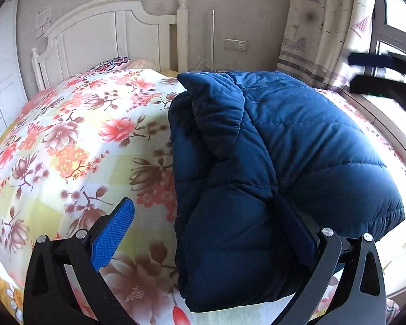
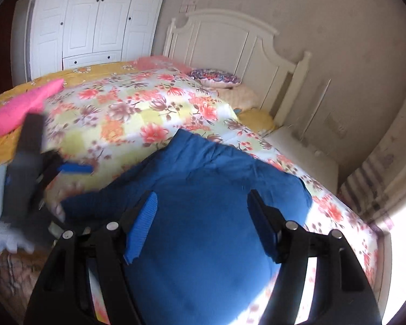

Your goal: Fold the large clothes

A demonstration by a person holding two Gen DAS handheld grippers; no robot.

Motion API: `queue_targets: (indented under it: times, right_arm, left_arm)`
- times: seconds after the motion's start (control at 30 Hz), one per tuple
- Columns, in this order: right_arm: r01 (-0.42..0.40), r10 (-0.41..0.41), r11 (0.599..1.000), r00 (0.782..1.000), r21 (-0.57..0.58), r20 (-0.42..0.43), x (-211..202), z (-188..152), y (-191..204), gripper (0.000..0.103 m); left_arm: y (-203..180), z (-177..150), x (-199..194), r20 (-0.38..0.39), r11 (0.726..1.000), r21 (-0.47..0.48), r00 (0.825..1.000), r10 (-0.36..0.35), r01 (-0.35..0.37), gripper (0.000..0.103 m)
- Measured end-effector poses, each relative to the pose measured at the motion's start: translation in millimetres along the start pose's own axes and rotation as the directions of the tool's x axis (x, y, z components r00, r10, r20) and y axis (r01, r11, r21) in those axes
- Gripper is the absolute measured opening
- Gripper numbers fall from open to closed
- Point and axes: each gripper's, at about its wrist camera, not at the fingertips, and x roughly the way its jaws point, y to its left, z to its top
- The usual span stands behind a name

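Note:
A dark blue quilted puffer jacket [image 1: 278,162] lies folded in a bulky bundle on the flowered bedspread [image 1: 81,140]. My left gripper [image 1: 203,216] is open at the jacket's near edge; its left blue pad [image 1: 113,235] is over the bedspread and its right finger presses into the jacket fabric. My right gripper [image 2: 203,216] is open and empty, hovering above the jacket [image 2: 203,189]. The left gripper also shows blurred in the right wrist view [image 2: 67,173], at the jacket's left side.
A white headboard [image 1: 108,32] stands at the far end with pillows [image 2: 216,77] below it. A pink garment [image 2: 24,105] lies on the bed's far left. White wardrobe [image 2: 89,19] beyond. Curtain [image 1: 324,27] and window at the right.

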Motion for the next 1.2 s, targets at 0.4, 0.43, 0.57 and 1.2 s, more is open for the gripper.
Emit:
queue_targets:
  times: [0.4, 0.43, 0.57, 1.2]
  right_arm:
    - [0.038, -0.034, 0.991, 0.999, 0.126, -0.034, 8, -75, 13, 0.071]
    - [0.052, -0.050, 0.992, 0.999, 0.117, -0.021, 0, -75, 16, 0.071]
    - [0.096, -0.105, 0.982, 0.993, 0.160, 0.045, -28, -90, 18, 0.077]
    - [-0.300, 0.277, 0.594, 0.947, 0.747, 0.161, -2, -159, -96, 0.101]
  left_arm:
    - [0, -6, 1, -0.007, 1.000, -0.003, 1.000, 0.018, -0.018, 0.099]
    - [1, -6, 1, -0.008, 1.000, -0.005, 1.000, 0.015, -0.015, 0.099]
    - [3, -7, 1, -0.009, 1.000, -0.015, 1.000, 0.006, -0.006, 0.099]
    - [104, 15, 18, 0.010, 0.705, -0.536, 0.838, -0.545, 0.465, 0.099]
